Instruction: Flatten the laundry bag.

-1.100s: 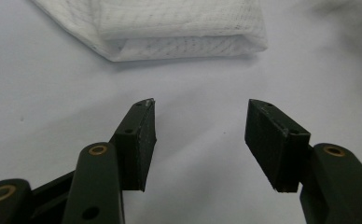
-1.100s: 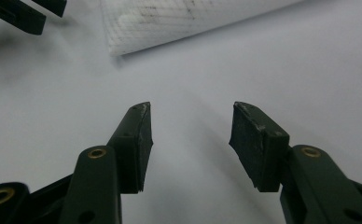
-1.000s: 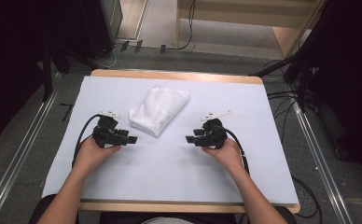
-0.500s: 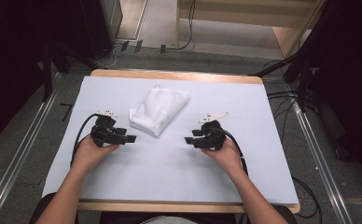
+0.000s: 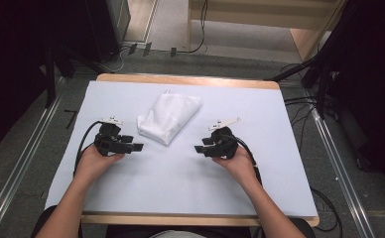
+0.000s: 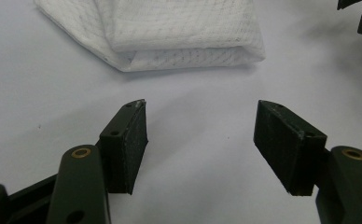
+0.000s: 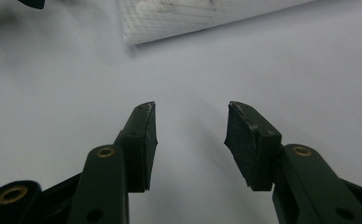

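Observation:
A folded white mesh cloth [image 5: 168, 117] lies on the pale table cover [image 5: 275, 129], behind and between the two hands. My left gripper [image 5: 137, 147] rests low on the cover just left of the cloth's near corner, pointing right. Its jaws have just been opening and stand wide apart, with nothing between them. In the left gripper view the cloth [image 6: 170, 32] lies ahead of the left gripper [image 6: 200, 140]. My right gripper [image 5: 199, 148] points left from the other side, open. Its jaws have just been closing a little on nothing. The cloth's edge [image 7: 193, 14] lies ahead of the right gripper [image 7: 191, 140].
The table's wooden edge [image 5: 185, 79] runs along the far side, with cables and dark stands on the floor beyond. Metal rails [image 5: 27, 163] flank the table. Bare cover stretches in front of both hands and to the right.
The right gripper has shifted slightly to the left. The left hand and the cloth have stayed put.

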{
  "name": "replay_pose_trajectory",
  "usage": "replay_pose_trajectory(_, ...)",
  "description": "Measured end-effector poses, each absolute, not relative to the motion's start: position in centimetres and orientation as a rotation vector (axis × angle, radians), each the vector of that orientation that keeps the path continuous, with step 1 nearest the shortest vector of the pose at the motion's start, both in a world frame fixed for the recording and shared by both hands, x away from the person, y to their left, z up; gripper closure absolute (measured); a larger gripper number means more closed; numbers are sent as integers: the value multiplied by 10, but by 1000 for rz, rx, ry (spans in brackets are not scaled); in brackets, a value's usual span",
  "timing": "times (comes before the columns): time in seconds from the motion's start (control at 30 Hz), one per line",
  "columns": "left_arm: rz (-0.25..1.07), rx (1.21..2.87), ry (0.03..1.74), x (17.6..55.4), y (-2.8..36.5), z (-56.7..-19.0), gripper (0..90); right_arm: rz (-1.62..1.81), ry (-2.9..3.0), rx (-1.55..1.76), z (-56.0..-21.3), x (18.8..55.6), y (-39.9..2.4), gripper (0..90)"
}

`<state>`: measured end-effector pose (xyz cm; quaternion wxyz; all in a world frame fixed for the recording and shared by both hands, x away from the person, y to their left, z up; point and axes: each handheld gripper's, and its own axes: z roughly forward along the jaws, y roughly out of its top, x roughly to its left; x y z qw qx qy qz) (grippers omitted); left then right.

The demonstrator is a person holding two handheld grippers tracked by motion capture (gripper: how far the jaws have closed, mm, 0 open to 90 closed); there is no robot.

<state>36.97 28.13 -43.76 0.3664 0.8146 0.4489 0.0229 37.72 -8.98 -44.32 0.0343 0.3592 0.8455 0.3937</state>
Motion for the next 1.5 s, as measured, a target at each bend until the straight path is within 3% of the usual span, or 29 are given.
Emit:
replay_pose_trajectory(0.93,86,2089,1161,360,291,-435,356,1189,2659,1035,-431,385,-48,585)
replay_pose_trajectory(1.5,69,2092,1177,349,300,-435,355,1194,2698,980,-422,396,-19,669)
